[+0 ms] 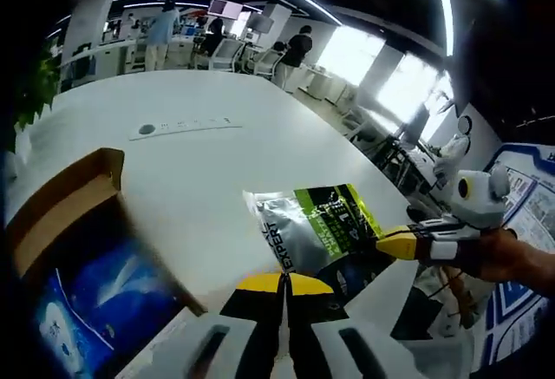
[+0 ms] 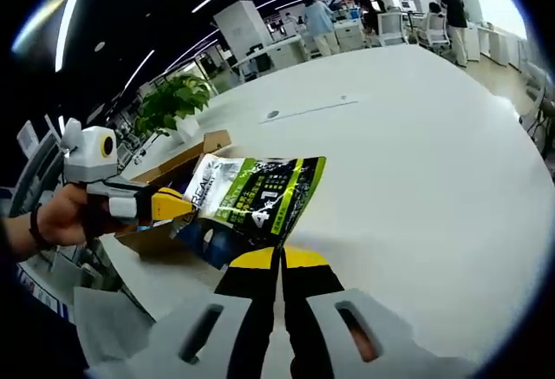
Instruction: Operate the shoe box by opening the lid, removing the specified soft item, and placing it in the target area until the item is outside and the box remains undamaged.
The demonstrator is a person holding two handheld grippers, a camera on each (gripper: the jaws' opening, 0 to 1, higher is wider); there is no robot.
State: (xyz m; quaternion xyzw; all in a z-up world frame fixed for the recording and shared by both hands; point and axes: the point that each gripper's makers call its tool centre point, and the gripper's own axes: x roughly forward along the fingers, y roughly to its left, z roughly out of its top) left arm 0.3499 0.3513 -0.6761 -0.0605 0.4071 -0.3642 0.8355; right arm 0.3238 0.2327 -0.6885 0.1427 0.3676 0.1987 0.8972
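Both grippers are on the green-and-silver pouch (image 1: 319,231) now, out of the open shoe box (image 1: 78,249) and up over the white table (image 1: 225,162). The right gripper (image 2: 279,258) clamps its lower edge, pouch rising straight ahead of the fingertips. The left gripper (image 1: 283,284) pinches a corner, pouch stretching off to its right. Both pairs of jaws are clenched tight. I'd say setting it down comes next.
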